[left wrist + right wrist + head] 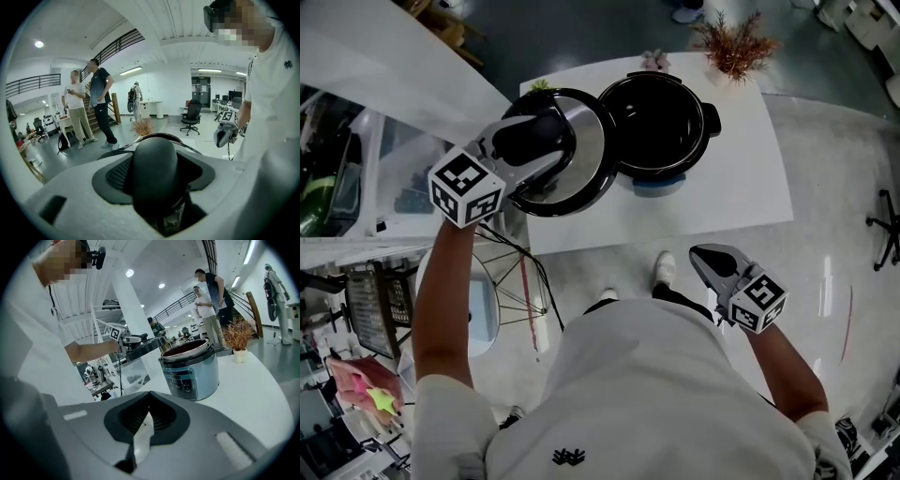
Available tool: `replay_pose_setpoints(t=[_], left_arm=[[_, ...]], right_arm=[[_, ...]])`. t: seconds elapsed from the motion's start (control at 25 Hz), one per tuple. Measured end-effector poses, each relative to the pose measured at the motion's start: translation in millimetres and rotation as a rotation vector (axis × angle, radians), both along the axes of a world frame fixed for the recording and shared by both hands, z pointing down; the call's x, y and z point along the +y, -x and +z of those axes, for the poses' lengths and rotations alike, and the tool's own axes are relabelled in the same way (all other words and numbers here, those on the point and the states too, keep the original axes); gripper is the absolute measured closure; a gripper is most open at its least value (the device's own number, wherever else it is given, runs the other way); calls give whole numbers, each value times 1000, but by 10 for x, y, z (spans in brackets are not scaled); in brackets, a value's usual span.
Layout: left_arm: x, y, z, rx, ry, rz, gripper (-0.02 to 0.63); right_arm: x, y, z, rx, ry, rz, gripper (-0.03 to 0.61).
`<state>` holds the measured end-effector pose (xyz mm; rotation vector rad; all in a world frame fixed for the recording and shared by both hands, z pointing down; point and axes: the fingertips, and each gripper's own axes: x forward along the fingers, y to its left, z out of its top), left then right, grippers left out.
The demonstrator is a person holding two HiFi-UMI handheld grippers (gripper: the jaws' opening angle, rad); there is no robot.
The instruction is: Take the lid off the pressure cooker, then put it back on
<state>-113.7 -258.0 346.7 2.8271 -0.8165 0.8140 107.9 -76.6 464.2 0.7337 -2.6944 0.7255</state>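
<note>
Pressure cooker, lid removed; two hand-held grippers.
Left gripper: jaws clamped on the black knob of the lid, which is held tilted in the air just left of the pot. Pressure cooker: open, far centre of the white table. Right gripper: near right, off the table, jaws pressed together, empty.

We see a bright hall, evenly lit from above by round ceiling lamps and long strips. In the head view the polished floor throws back pale streaks of glare, the table is nearly blown out white, and the steel lid carries a soft sheen. Shadows are faint. Both gripper views bend strongly toward dark rounded corners, and their nearest foreground is soft.
</note>
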Motion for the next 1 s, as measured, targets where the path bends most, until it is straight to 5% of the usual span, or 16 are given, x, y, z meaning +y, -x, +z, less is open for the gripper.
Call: replay_pose_setpoints(t=[1.0], left_arm=[[-559, -1356, 174, -10, 22, 179, 327]], right_arm=[[-102, -672, 101, -6, 12, 102, 568]])
